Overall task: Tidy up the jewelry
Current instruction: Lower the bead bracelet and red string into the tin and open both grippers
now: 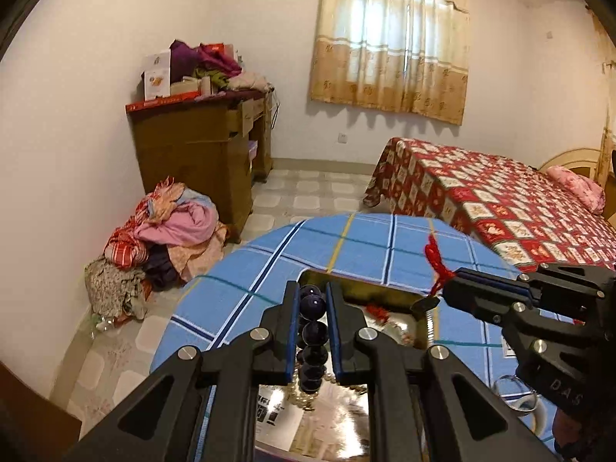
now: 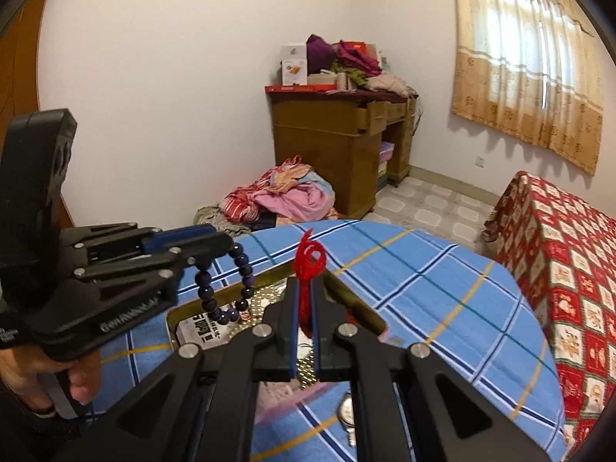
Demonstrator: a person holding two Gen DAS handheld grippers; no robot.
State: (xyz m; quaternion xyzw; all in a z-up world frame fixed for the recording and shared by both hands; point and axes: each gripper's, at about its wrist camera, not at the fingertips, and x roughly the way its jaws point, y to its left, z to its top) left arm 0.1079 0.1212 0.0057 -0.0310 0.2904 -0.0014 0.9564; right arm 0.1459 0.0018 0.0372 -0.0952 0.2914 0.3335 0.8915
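1. Table under a blue plaid cloth is carrying everything; far edge and right edge are showing bare cloth, so there is plenty of room there. Bed and a desk piled with clothes are standing well apart behind it.
2. Gold-rimmed tray is sitting near the table's near edge, shiny inside, with small pearl-like beads and a printed card lying in it. Both grippers are hovering right above it.
3. Left gripper is gripping the dark bead bracelet, pads closed on the beads. From the right wrist camera the loop is hanging straight down from the fingertips, its lowest beads just above or touching the tray's left end; can't tell which.
4. Right gripper is clamping the red knotted cord, jaws nearly shut on it, knot sticking up past the fingertips, tail hanging down between the pads over the tray's middle.
5. Judgement: both pieces are hanging with long axis vertical, straight below their fingers, so the next move is likely a straight drop into the tray. Left hand is nearer the tray's left end, right hand nearer the centre. Risk: the cord snagging on the pads.
6. Wristwatch is lying on the cloth by the near edge, outside the tray, not yet sorted.
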